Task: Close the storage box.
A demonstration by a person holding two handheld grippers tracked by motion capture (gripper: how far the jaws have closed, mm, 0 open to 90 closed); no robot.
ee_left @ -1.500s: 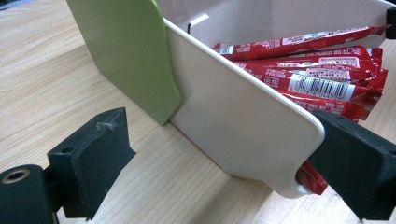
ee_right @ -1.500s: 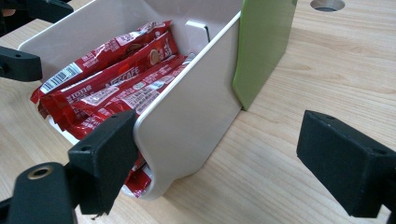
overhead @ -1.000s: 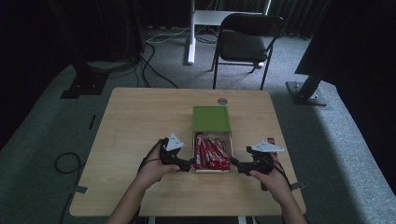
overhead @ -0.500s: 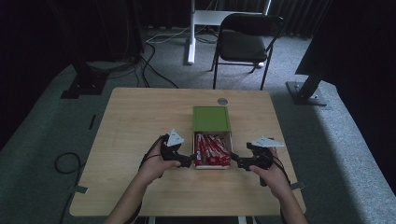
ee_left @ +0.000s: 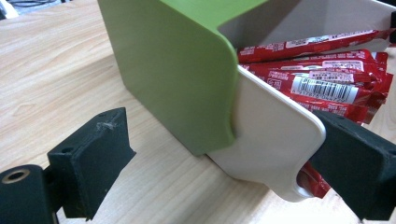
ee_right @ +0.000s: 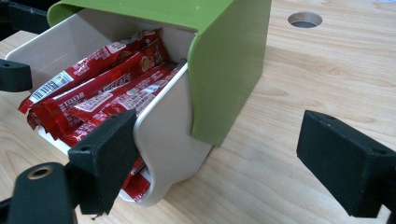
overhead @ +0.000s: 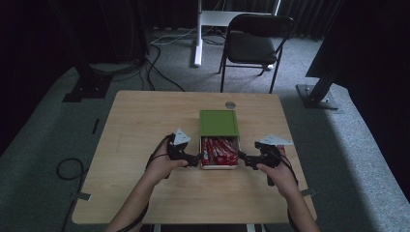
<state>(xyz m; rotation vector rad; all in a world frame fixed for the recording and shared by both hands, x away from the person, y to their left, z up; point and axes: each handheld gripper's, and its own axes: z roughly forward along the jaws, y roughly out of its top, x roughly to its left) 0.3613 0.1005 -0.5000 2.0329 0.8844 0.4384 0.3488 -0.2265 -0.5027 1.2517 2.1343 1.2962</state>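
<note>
Green sleeve box [overhead: 218, 123] sits mid-bench [overhead: 135, 125], its white drawer [ee_left: 273, 140] pulled out toward the person and packed with red sachets [ee_right: 107, 88].

Left gripper [overhead: 196, 158] at the drawer's left front corner, right gripper [overhead: 242, 158] at its right front corner. Both gape wide, holding nothing; in each gripper view one pad [ee_left: 355, 161] sits inside the drawer's side wall, the other out over the wood.

Handling, as judged: thin rigid plastic, light even when full, smooth and likely slippery. The drawer should slide easily in the sleeve, so an uneven push may skew it. Best hold is probably the side wall near the front rim (pads either side of it). Sachets are soft, crinkly, loose.

Hidden: the drawer's rear under the sleeve; lower sachet layers; most print illegible. Whether any pad touches plastic, cannot tell.
</note>
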